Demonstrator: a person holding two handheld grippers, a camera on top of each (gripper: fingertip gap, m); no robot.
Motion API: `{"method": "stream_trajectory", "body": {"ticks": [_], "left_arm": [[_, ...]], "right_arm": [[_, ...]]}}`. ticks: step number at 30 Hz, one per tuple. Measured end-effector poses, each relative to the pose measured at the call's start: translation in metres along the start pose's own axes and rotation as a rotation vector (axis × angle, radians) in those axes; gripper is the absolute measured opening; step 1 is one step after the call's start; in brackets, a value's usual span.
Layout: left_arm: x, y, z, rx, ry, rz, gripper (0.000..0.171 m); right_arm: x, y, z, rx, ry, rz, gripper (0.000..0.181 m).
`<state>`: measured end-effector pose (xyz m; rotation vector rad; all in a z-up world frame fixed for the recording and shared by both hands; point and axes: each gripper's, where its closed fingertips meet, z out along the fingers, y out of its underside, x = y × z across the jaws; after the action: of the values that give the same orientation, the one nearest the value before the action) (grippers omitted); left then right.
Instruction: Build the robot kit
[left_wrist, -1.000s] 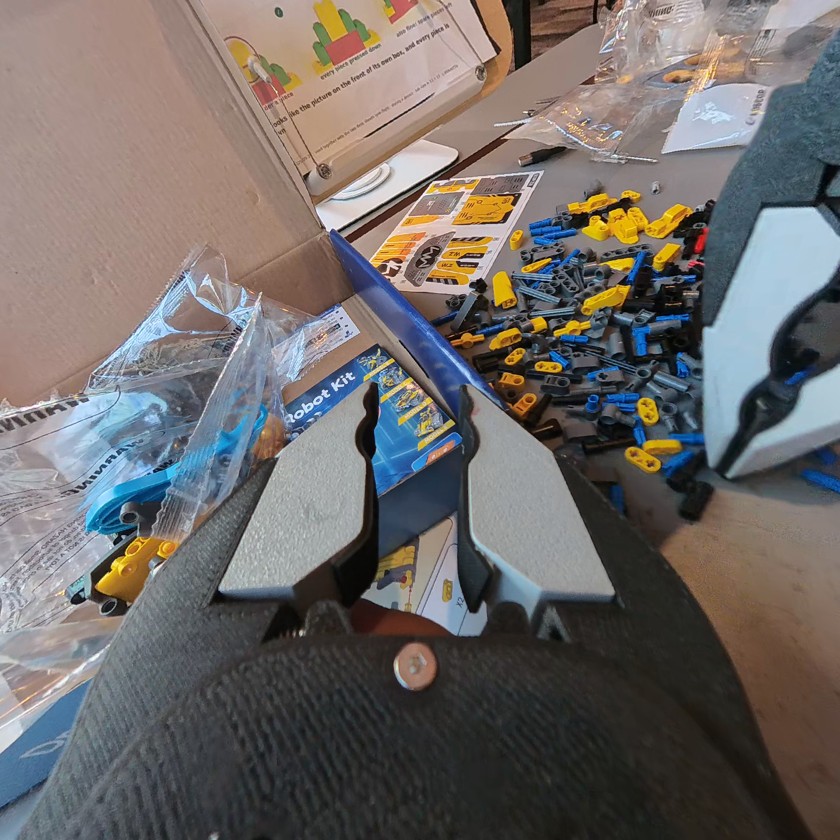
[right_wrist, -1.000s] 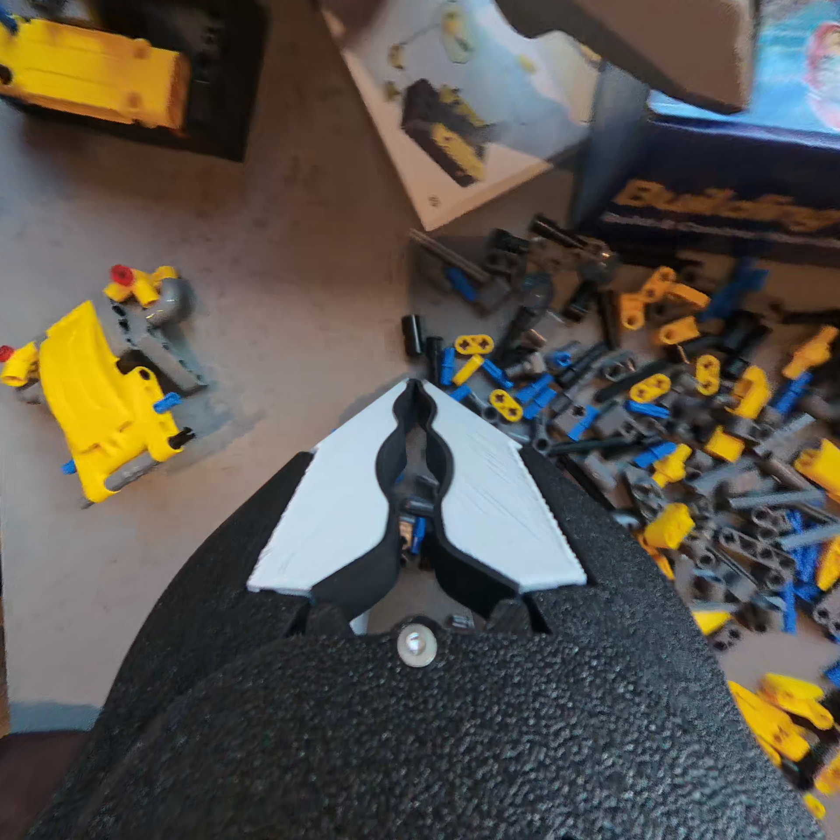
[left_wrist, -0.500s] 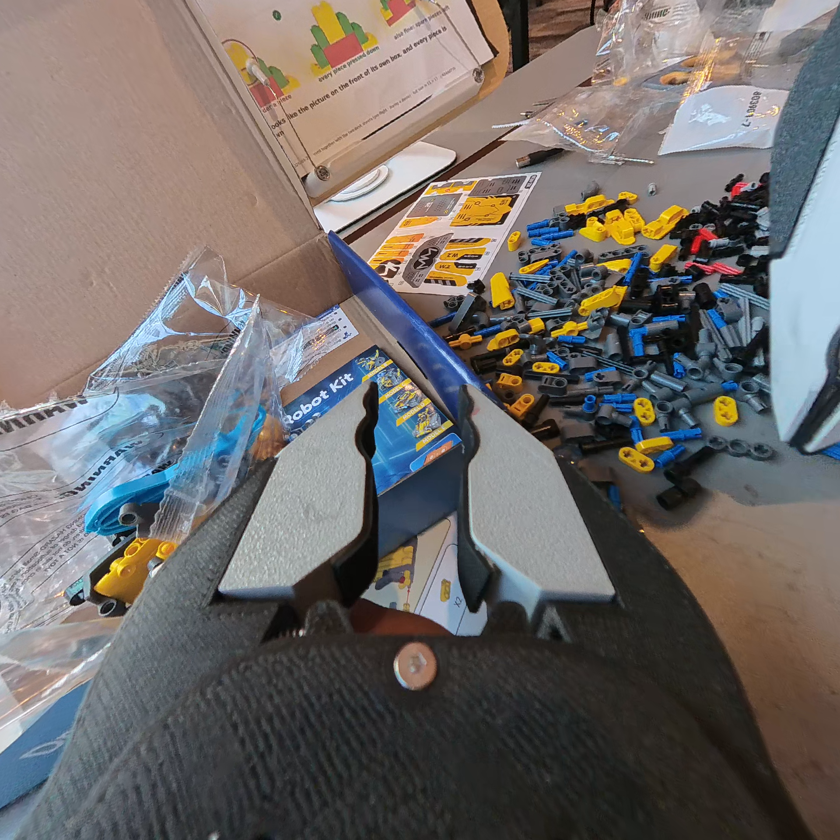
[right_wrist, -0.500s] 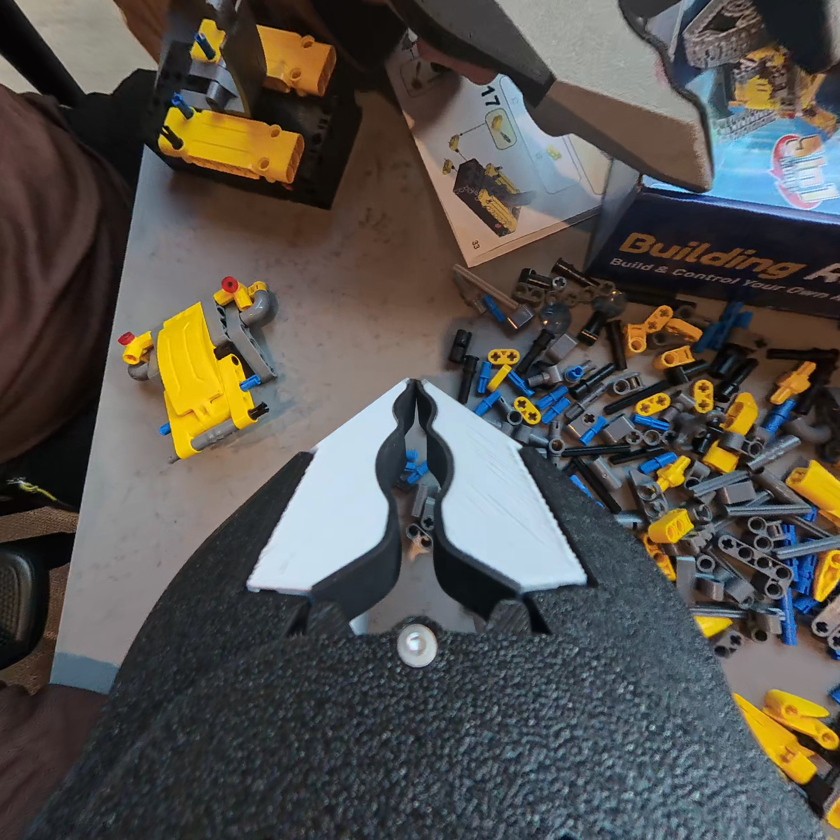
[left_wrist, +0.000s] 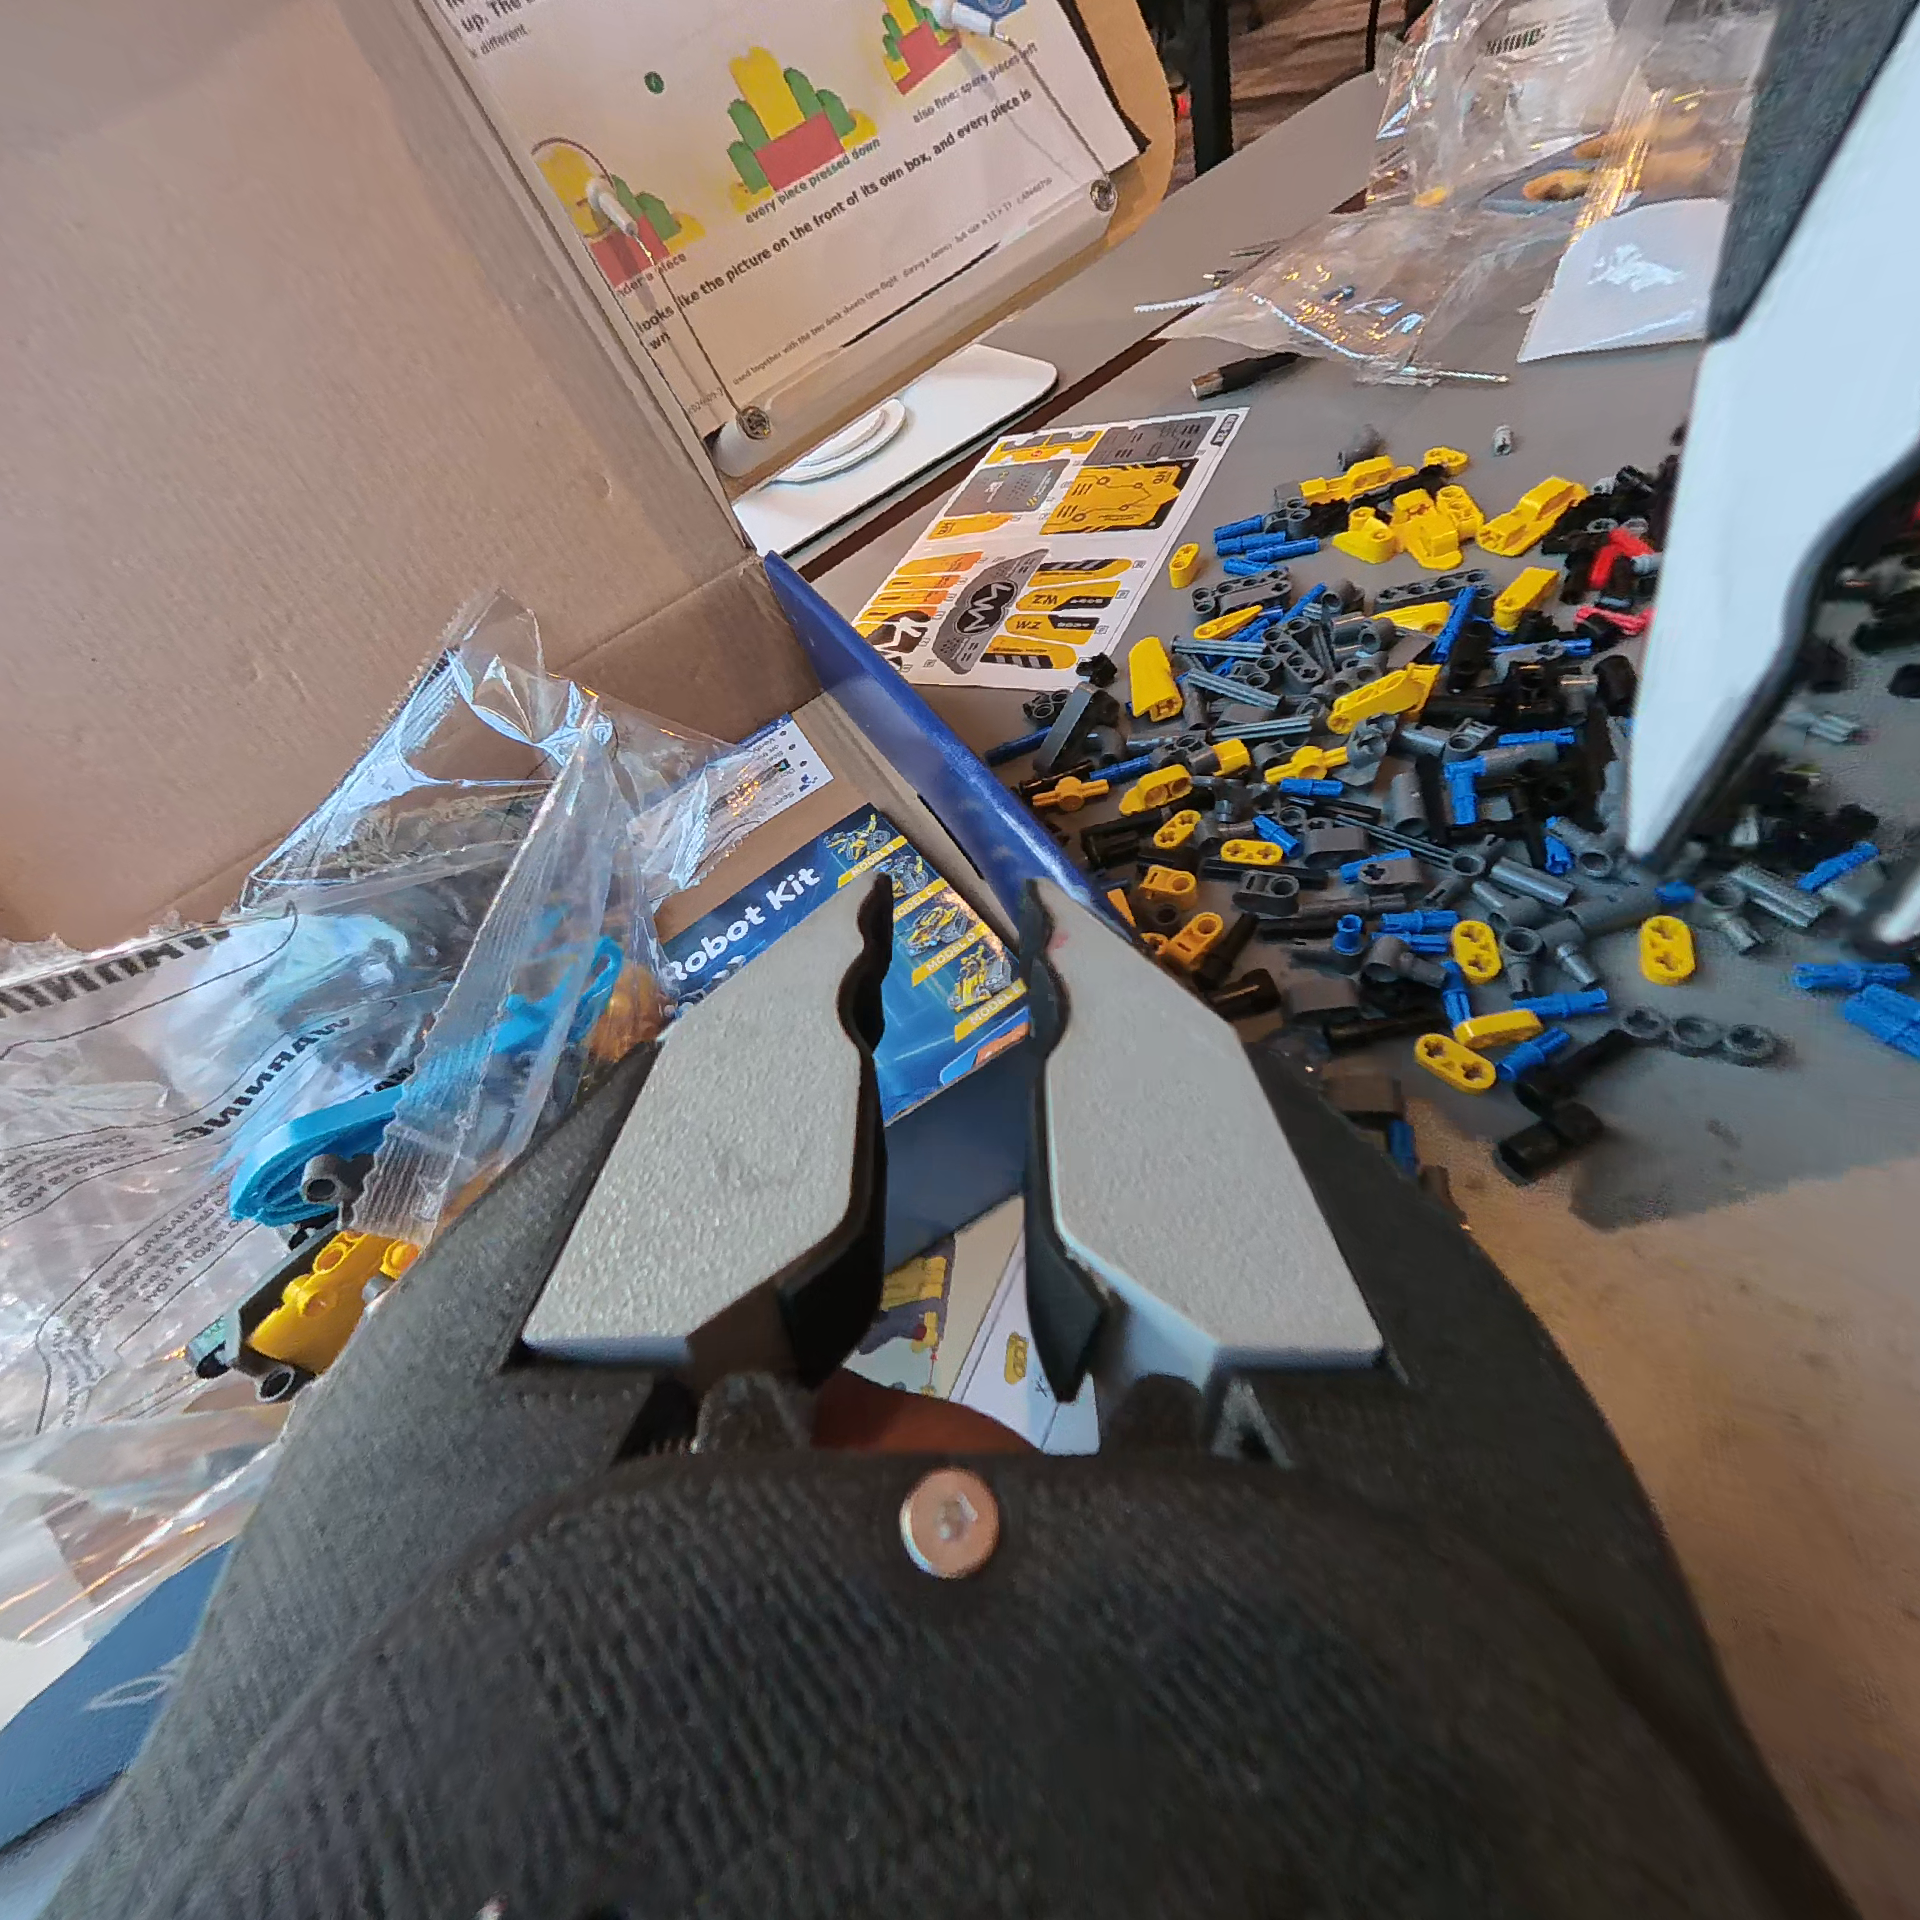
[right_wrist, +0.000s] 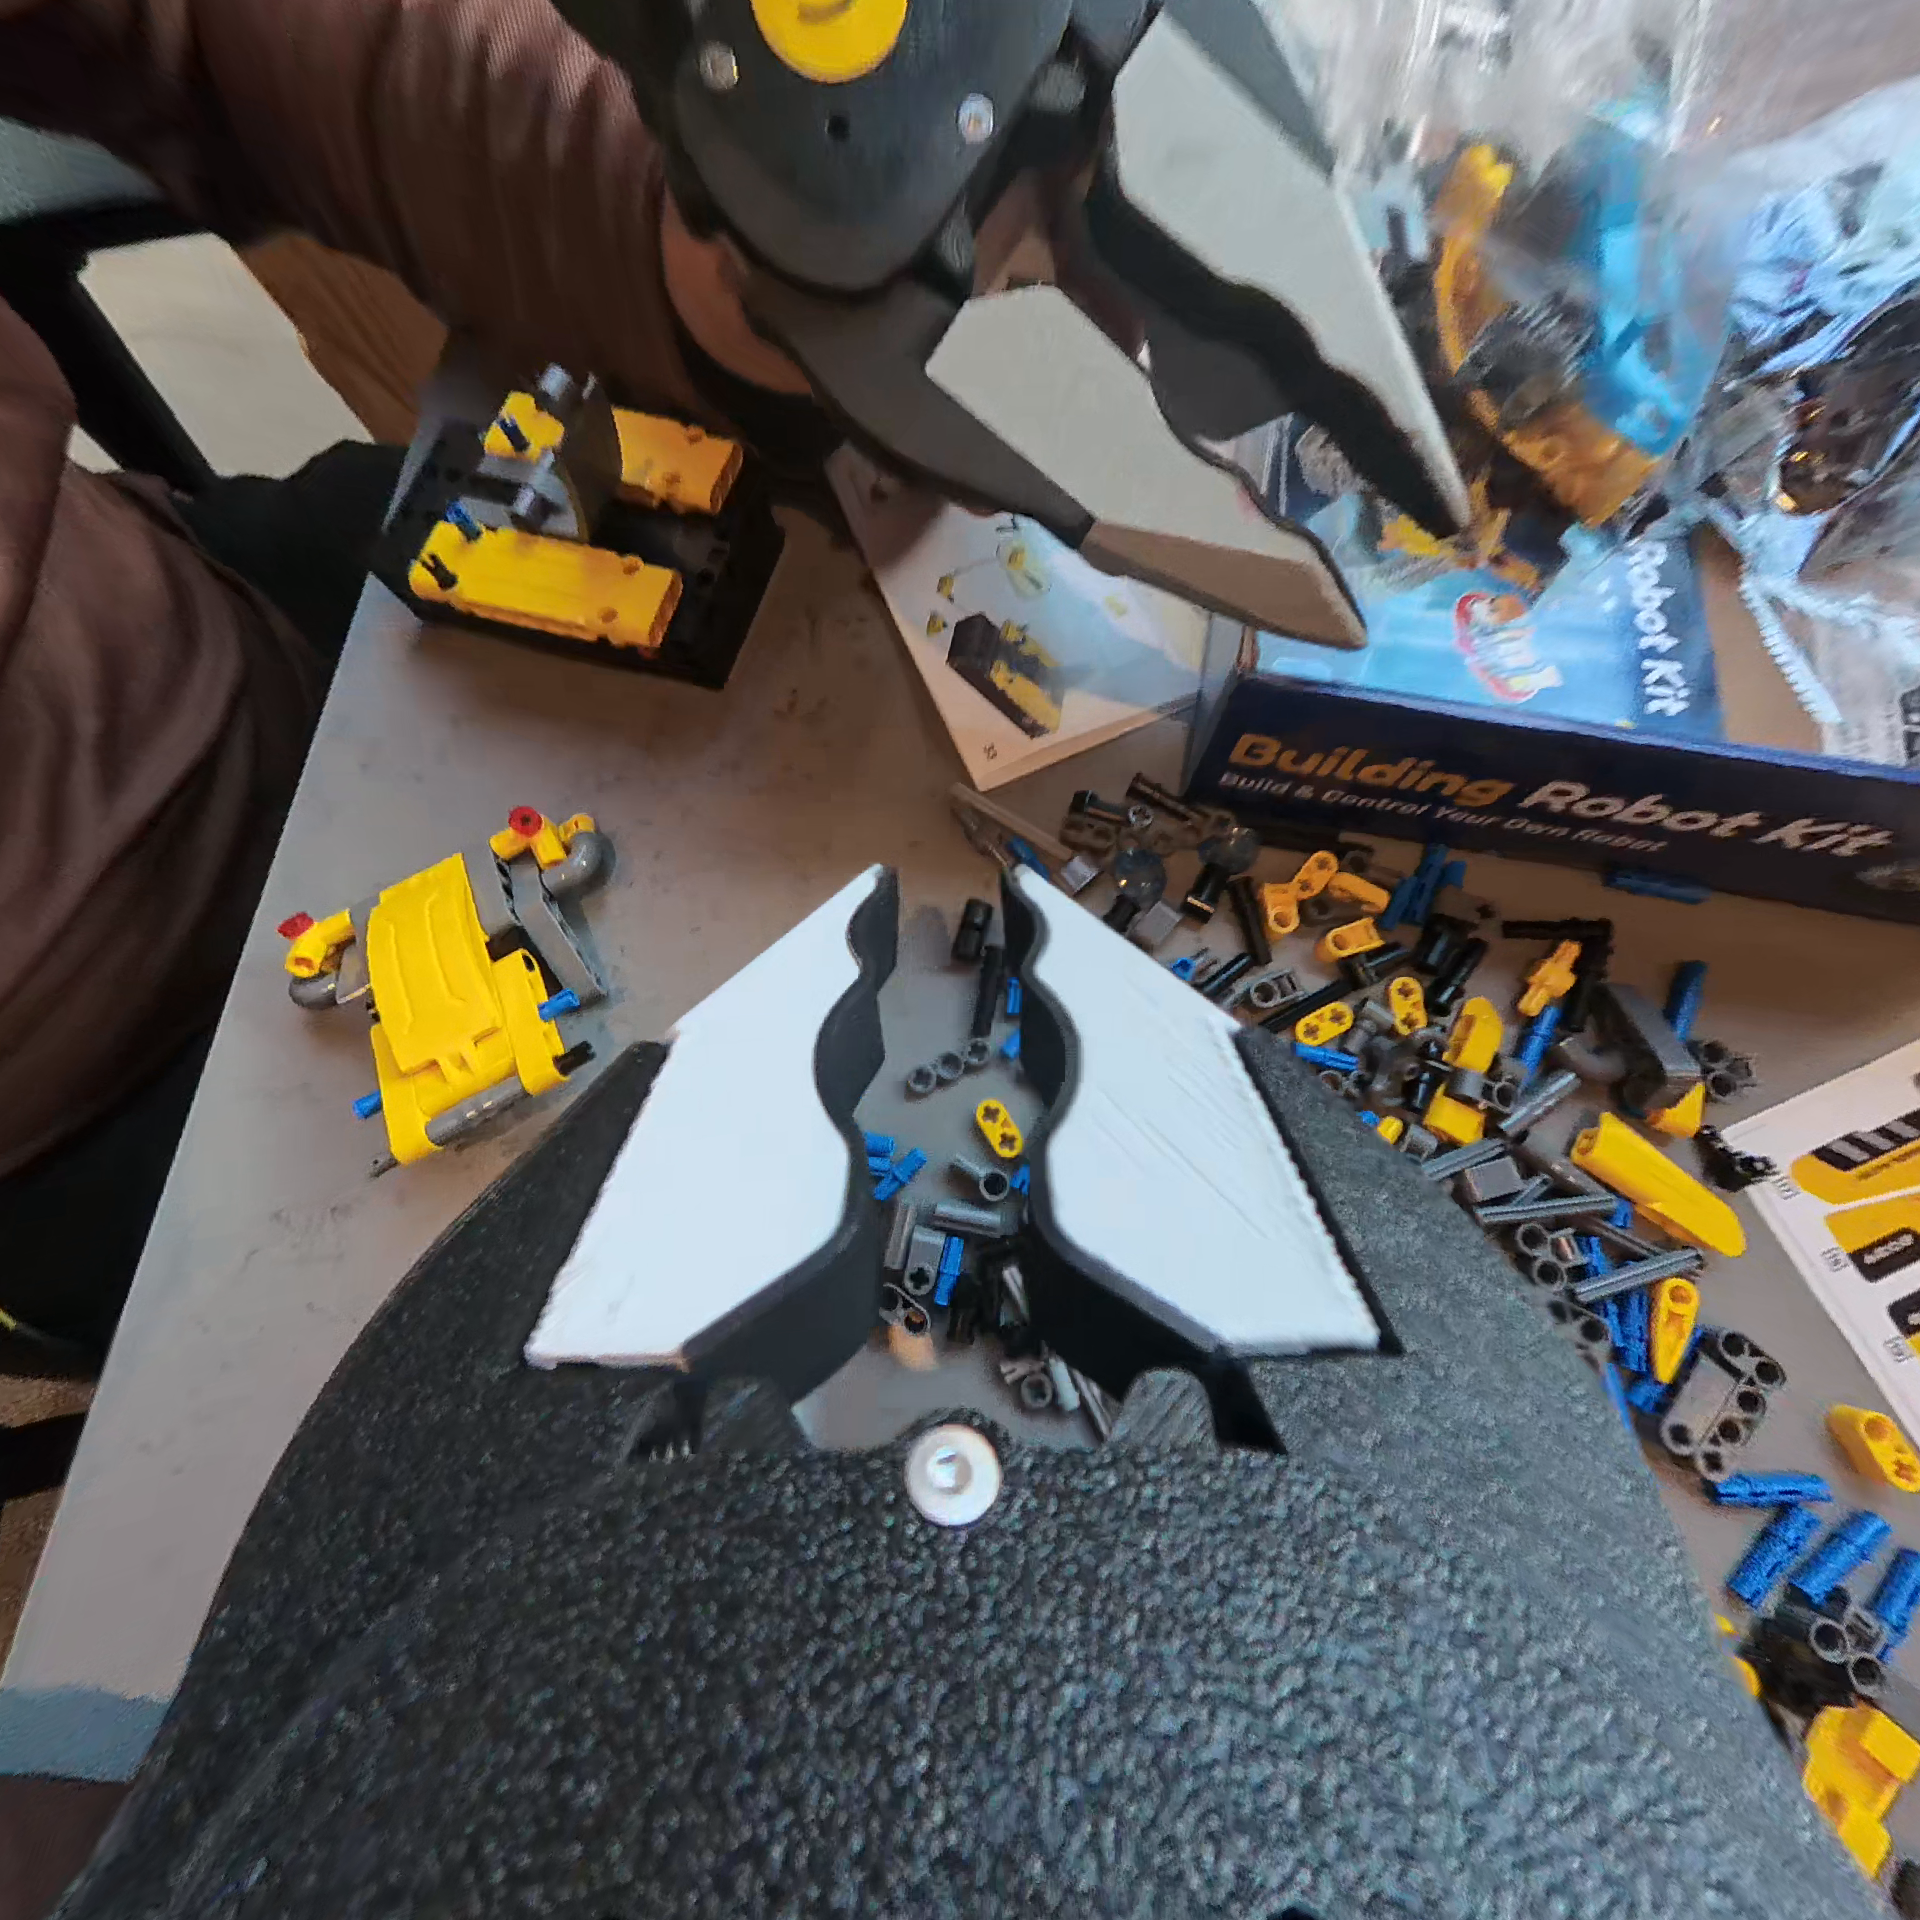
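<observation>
My left gripper (left_wrist: 956, 909) has grey fingers, is open and empty, and hovers over the corner of an open blue kit box (left_wrist: 914, 727). It also shows at the top of the right wrist view (right_wrist: 1403, 577). My right gripper (right_wrist: 948, 894) has white fingers, is open and empty, and hangs above the near edge of a pile of small yellow, blue, grey and black building pieces (right_wrist: 1403, 1039). One of its white fingers (left_wrist: 1745, 571) shows at the right of the left wrist view, over the same pile (left_wrist: 1403, 790).
Clear bags of parts (left_wrist: 364, 987) fill the box. A yellow part-built model (right_wrist: 447, 1008), a black and yellow block (right_wrist: 582, 551) and an instruction booklet (right_wrist: 1039, 644) lie on the grey table. A sticker sheet (left_wrist: 1049, 540) and a sign stand (left_wrist: 810, 187) lie beyond. A brown sleeve (right_wrist: 135, 727) is at the left.
My right gripper has lifted away from the pile and its jaws, closed before, now stand apart. My left gripper has stayed open over the box.
</observation>
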<state>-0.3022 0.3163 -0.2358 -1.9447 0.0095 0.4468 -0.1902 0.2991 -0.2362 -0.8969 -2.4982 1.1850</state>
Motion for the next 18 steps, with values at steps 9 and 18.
{"method": "stream_trajectory", "body": {"ticks": [9, 18], "left_arm": [[-0.023, -0.006, -0.011, 0.006, -0.138, -0.042, 0.0], [-0.067, -0.034, -0.1, 0.063, -0.394, -0.08, 0.0]], "right_arm": [[-0.002, -0.046, -0.012, 0.176, 0.123, 0.004, 0.023], [-0.06, -0.106, -0.046, 0.15, 0.464, -0.086, 0.0]]}}
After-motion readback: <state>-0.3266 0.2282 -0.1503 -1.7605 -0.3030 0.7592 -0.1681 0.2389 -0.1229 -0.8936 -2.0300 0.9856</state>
